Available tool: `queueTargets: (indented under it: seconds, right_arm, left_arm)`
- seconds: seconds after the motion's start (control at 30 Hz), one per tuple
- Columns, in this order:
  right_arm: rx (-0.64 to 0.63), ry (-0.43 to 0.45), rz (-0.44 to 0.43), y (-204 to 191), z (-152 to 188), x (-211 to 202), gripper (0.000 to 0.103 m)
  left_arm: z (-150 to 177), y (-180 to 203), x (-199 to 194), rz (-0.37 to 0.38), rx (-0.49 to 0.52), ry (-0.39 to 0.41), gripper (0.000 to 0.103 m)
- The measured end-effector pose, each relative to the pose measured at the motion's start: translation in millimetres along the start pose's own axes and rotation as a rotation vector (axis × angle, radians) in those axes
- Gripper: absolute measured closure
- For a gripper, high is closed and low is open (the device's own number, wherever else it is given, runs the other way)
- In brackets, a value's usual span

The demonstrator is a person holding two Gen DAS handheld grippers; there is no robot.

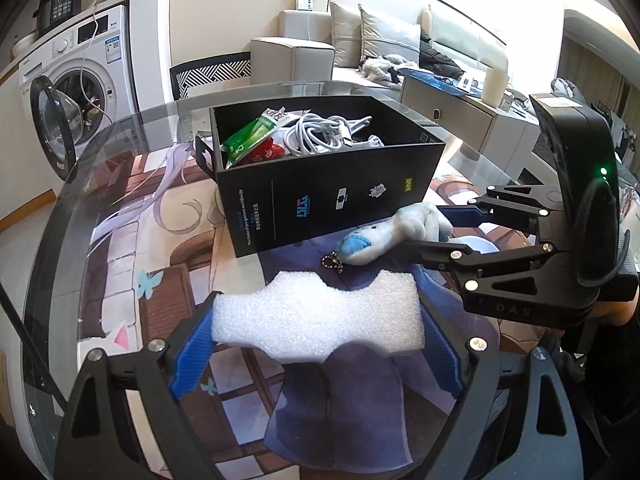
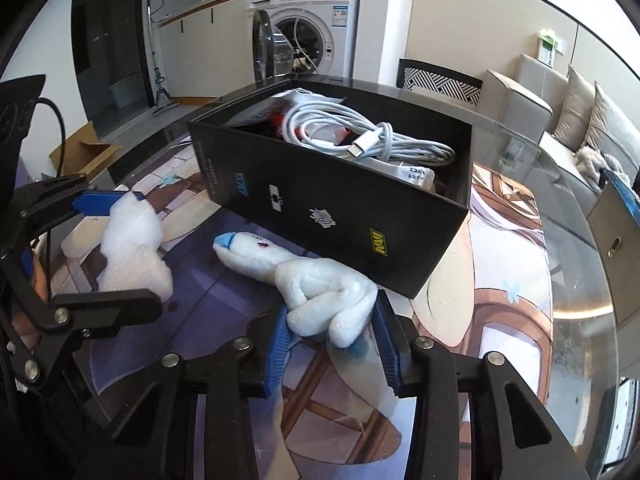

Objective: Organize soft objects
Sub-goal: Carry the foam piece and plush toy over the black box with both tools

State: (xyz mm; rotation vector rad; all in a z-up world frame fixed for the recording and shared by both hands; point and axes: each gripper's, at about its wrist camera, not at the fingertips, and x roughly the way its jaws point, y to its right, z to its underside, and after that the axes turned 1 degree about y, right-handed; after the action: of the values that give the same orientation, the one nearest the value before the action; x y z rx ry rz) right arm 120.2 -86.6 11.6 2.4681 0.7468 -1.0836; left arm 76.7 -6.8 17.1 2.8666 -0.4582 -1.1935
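From the left wrist, the left gripper (image 1: 318,328) has its jaws set wide around the foam (image 1: 320,316), which spans the whole gap and touches both blue pads, so it is held across its width. The risk here is a shallow, springy grip: the foam sits out at the fingertips and could pop free or tilt on the way over the box (image 1: 332,184) wall just ahead of the jaws. The box already holds a cable (image 1: 324,130) and packets, so the foam may perch on top and spill out. From the right wrist, the right gripper (image 2: 332,340) has its jaws at middling width, pinching the plush (image 2: 320,288) by its rear end; the head sticks forward past the fingertips, close to the box wall. That dangling front, and the bead chain (image 1: 332,262) at the head, could catch on the box edge.
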Motion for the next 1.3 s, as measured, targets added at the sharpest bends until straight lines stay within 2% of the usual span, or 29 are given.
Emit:
queueTargets:
  seconds: [0.33,0.67,1.0,1.3]
  right_arm:
    - [-0.011,0.069,0.008,-1.2,-7.0,-28.2,0.064]
    - [0.006,0.154,0.063,4.3,-16.8,-58.9,0.064]
    - [0.055,0.173,0.109,20.7,-36.1,-60.7,0.064]
    - [0.047,0.166,0.154,28.5,-51.6,-53.1,0.064]
  left_arm:
    - [-5.0,-2.1,-15.7,-0.008,-0.021,0.056,0.013]
    - [-18.6,-6.0,-26.8,-0.043,-0.038,0.107,0.013]
    - [-51.6,-16.2,-23.6,-0.055,-0.083,0.153,0.013]
    - [-73.5,-21.2,-13.2,-0.068,-0.094,0.171,0.013]
